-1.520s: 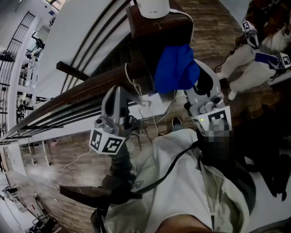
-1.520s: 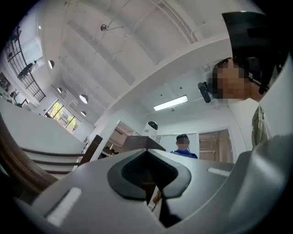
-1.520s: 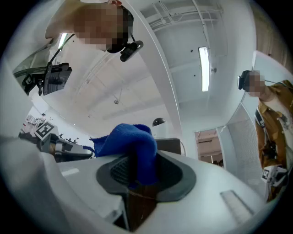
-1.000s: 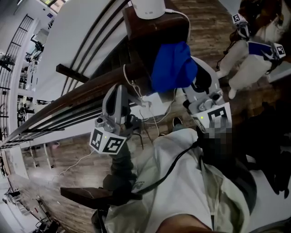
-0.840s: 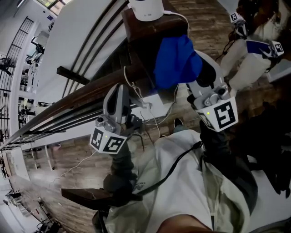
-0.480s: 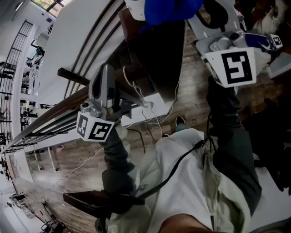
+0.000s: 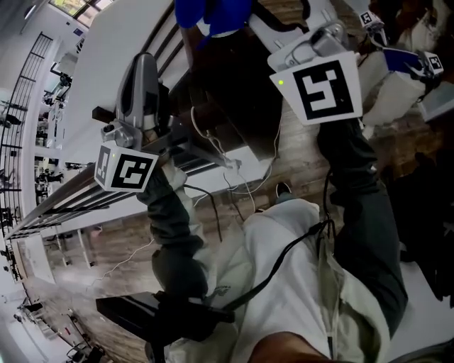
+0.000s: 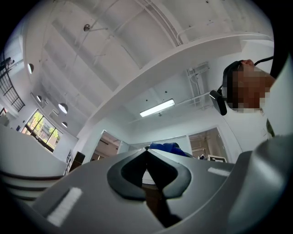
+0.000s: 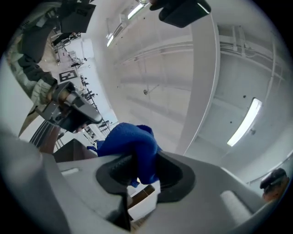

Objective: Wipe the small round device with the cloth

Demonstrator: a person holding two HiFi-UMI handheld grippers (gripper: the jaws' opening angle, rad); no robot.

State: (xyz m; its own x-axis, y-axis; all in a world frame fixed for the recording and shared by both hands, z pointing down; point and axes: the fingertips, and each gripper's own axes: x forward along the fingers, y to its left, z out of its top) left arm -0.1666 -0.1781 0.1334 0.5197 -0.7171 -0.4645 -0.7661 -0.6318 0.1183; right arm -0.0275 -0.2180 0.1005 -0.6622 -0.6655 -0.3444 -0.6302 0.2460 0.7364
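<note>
My right gripper [image 7: 245, 10] is shut on a bunched blue cloth [image 7: 213, 14], held at the top edge of the head view over the dark wooden stand [image 7: 234, 78]. In the right gripper view the blue cloth [image 9: 132, 148] hangs out between the jaws. Under it a bit of a white object [image 9: 145, 203] shows; I cannot tell whether it is the round device. My left gripper [image 7: 142, 64] is raised to the left of the stand, shut on nothing. Its own view has the cloth [image 8: 167, 146] just past the shut gripper [image 8: 146, 153].
White cables [image 7: 234, 170] hang down the stand's front. Dark railing bars [image 7: 71, 191] run along the left. Another gripper set with marker cubes [image 7: 397, 60] is at the top right. The wearer's jacket and arms fill the lower half.
Both grippers rose towards the top of the head view. The right one carried the cloth up over the spot where the white device stood; the device no longer shows there.
</note>
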